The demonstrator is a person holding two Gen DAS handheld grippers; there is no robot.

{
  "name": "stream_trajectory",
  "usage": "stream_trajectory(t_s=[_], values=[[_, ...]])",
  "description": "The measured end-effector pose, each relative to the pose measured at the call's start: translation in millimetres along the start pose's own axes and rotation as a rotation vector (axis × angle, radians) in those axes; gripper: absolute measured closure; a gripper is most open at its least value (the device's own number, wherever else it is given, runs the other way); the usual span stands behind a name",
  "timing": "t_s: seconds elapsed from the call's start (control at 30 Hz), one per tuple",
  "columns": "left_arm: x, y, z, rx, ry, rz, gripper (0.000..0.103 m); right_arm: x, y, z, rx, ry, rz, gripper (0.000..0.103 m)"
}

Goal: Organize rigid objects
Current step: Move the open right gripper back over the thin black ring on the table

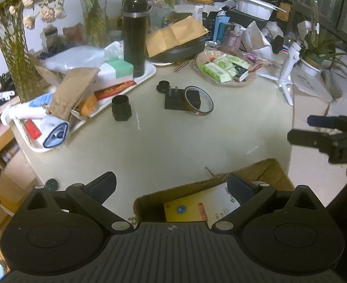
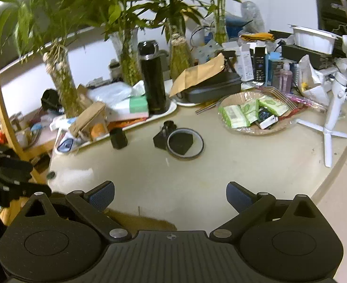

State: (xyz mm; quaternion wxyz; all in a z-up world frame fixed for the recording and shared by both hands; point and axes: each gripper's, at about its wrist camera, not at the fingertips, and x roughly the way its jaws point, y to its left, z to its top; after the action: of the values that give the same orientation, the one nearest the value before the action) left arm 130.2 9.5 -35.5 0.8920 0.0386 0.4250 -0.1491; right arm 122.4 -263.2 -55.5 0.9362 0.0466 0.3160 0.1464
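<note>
Your left gripper [image 1: 172,185] has its fingers wide open and holds nothing; it hovers over the open brown cardboard box [image 1: 263,169], which contains a yellow and white booklet [image 1: 197,206]. Your right gripper [image 2: 170,194] is also wide open and empty. Beyond the box, on the pale desk [image 1: 185,136], the black hexagonal cylinder [image 1: 121,110] stands upright, and the thin brown tape ring [image 1: 199,103] leans on the black block [image 1: 181,101].
</note>
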Motion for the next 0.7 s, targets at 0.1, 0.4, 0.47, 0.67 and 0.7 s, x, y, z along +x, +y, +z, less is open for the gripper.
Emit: stream_trajectory(t_s=[0.1,0.4,0.47,0.67,0.7], values=[[0,2,0,-0.009,-0.009,-0.006,0.0,2,-2,3,0.02,-0.017,-0.003,0.002],[2,9,2,-0.055,-0.025,-0.006,0.0,9,-5,3,0.04,-0.005,-0.024,0.0],[2,9,4,-0.062,-0.033,-0.002,0.0,10,-4,3,0.037,-0.005,-0.022,0.0],[1,2,5,-0.027,-0.063,0.026,0.0,13,-1,2,0.021,0.011,-0.026,0.0],[2,1,4,-0.022,-0.065,0.028,0.0,13,-1,1,0.018,0.013,-0.027,0.0]])
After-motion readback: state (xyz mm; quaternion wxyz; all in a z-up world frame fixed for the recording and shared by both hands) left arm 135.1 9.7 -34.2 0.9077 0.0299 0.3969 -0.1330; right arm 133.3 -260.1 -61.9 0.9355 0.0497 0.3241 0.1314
